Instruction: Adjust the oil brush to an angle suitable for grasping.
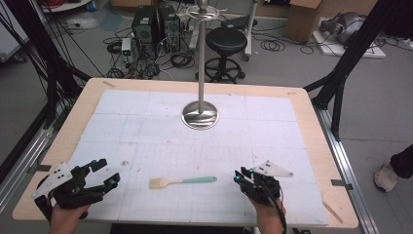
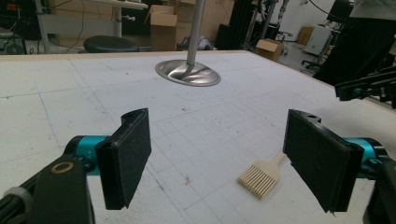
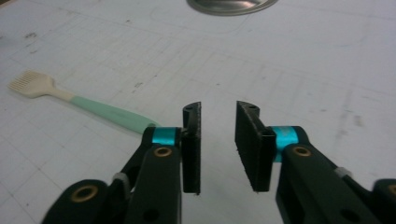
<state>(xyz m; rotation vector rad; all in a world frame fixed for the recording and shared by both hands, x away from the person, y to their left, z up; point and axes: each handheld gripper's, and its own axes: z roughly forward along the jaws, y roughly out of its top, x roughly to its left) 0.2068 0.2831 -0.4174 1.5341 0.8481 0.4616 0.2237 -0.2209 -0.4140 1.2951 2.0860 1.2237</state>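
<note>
A small brush [image 1: 181, 182] with a green handle and cream bristles lies flat on the white mat, near the front middle of the table. In the right gripper view the brush [image 3: 79, 102] lies to the left, its handle end running behind the left jaw. My right gripper [image 1: 241, 177] sits just right of the handle's end, open by a narrow gap with nothing between the pads. My left gripper [image 1: 108, 174] rests at the front left corner, jaws wide open and empty. In the left gripper view the brush's bristles [image 2: 260, 177] lie between the jaws, farther off on the mat.
A tall metal stand [image 1: 200, 115] with a round base rises from the middle back of the mat. The wooden table's edge [image 1: 336, 214] frames the mat. Beyond the table are a black stool [image 1: 226, 41], computer towers and cables on the floor.
</note>
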